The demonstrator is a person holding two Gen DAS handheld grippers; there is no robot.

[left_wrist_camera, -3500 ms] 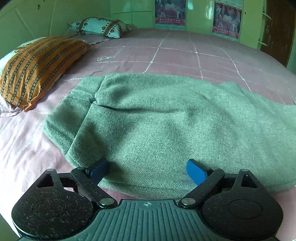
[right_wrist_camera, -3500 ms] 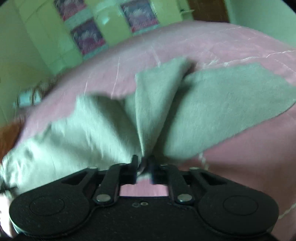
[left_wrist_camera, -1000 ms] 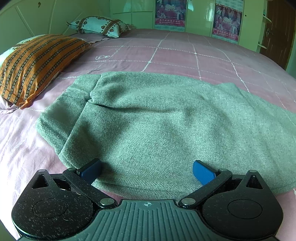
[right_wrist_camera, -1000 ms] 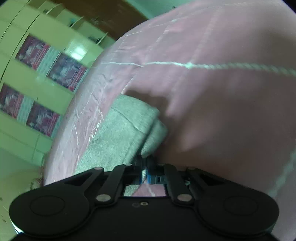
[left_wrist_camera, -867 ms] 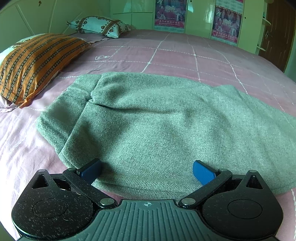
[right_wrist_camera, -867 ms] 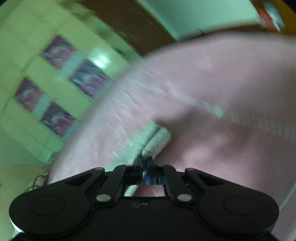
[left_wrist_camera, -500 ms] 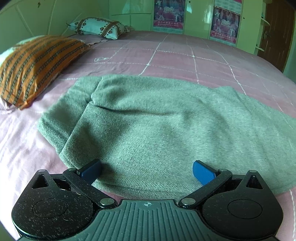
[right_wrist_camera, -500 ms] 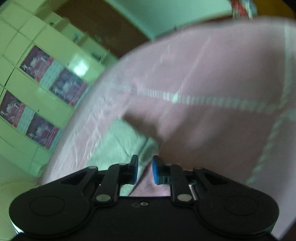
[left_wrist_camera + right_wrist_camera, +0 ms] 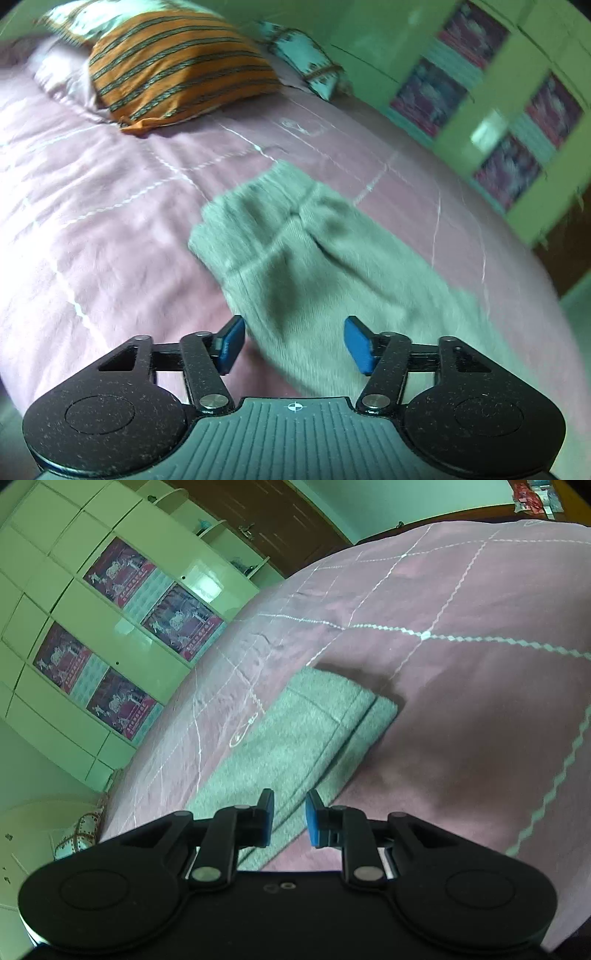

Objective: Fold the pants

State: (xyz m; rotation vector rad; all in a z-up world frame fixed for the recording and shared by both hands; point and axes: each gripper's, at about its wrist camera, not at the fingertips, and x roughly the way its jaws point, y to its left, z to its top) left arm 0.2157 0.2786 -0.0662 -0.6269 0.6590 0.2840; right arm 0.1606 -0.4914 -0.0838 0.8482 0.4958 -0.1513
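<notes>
Grey-green pants (image 9: 303, 266) lie flat on the pink bedspread (image 9: 92, 206), legs stacked one on the other. In the left wrist view the waistband end lies ahead, and my left gripper (image 9: 293, 343) is open over the pants' near edge, holding nothing. In the right wrist view the stacked leg cuffs (image 9: 332, 720) lie ahead. My right gripper (image 9: 290, 818) is open a little, just above the legs' near edge, with no cloth between its blue pads.
An orange striped pillow (image 9: 177, 66) and a pale patterned pillow (image 9: 310, 66) lie at the bed's head. Green cupboards with posters (image 9: 122, 635) stand beyond the bed, with a brown door (image 9: 280, 513) beside them. The bedspread (image 9: 480, 664) stretches right.
My right gripper has opened and let go of the leg cuffs, which now lie flat on the bed. My left gripper has swung left towards the waistband and its jaws have narrowed somewhat.
</notes>
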